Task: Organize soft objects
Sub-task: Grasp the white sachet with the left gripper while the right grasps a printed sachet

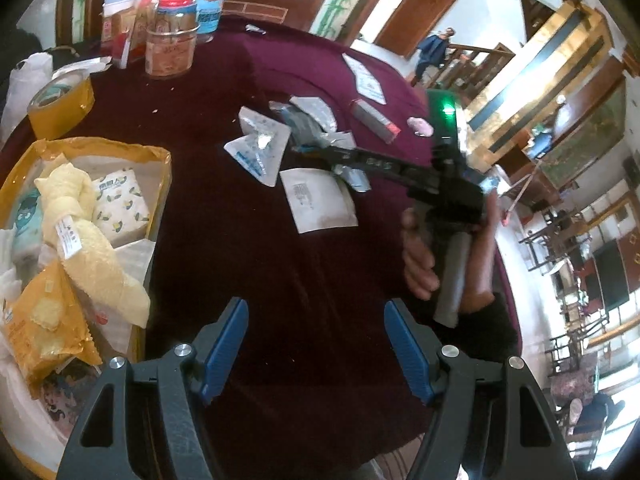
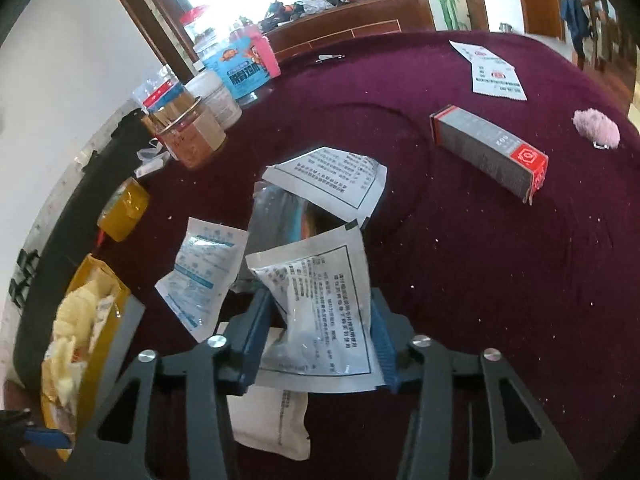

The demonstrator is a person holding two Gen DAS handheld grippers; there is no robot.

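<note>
Several flat sachets lie scattered on the maroon tablecloth (image 2: 460,280). My right gripper (image 2: 320,300) is shut on a silver sachet with black print (image 2: 316,276), which crumples between the blue pads (image 2: 256,320). A blue-and-white sachet (image 2: 204,272) lies to its left and a plain white sachet (image 2: 272,420) lies under the gripper. In the left wrist view the right gripper (image 1: 308,148) reaches into the sachet pile (image 1: 260,148), with a hand (image 1: 420,264) on its handle. My left gripper (image 1: 316,306) stands open above bare cloth. A yellow box (image 1: 160,160) at the left holds a yellow towel (image 1: 92,264), a tissue pack (image 1: 120,204) and a yellow packet (image 1: 44,320).
A grey and red carton (image 2: 488,152) and a pink fluffy thing (image 2: 596,128) lie at the far right. Jars and bottles (image 1: 172,40) crowd the far left edge beside a tape roll (image 1: 60,108). Leaflets (image 2: 496,76) lie at the back. A person (image 1: 432,52) stands by the stairs.
</note>
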